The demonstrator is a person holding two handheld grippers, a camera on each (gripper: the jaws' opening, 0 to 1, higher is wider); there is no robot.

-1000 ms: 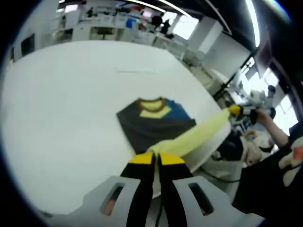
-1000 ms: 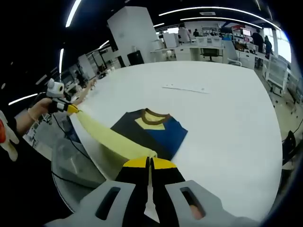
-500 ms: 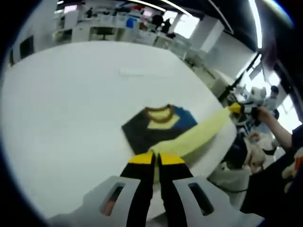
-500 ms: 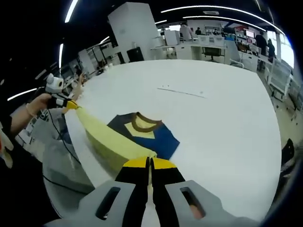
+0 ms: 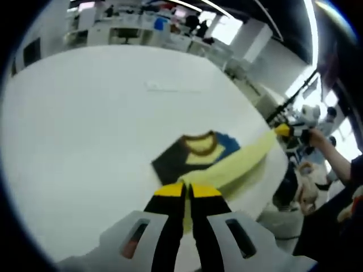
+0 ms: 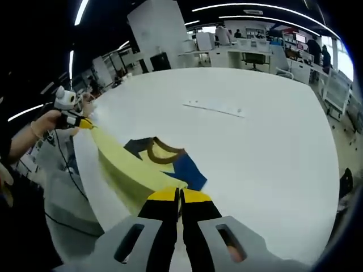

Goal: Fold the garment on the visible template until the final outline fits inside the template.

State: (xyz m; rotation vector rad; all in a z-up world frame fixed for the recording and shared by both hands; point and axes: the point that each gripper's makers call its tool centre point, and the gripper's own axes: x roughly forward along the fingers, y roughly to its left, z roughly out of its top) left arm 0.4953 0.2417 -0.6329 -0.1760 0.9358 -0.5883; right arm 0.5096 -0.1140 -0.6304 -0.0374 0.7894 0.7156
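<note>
White tabletop [image 5: 74, 124] runs wide under an office background of desks and strip lights. Left gripper [image 5: 185, 190] has its jaws pinched on one corner of the garment's [image 5: 195, 152] yellow hem; right gripper [image 6: 178, 195] is clamped on the other corner, the hem stretched taut between them above the table's near edge. Collar and dark body lie flat just beyond both grippers. Risks (judged): a slipped corner collapses the fold, or uneven pulling drags the body askew. No template outline is discernible, only a faint strip [image 6: 214, 107] further out.
</note>
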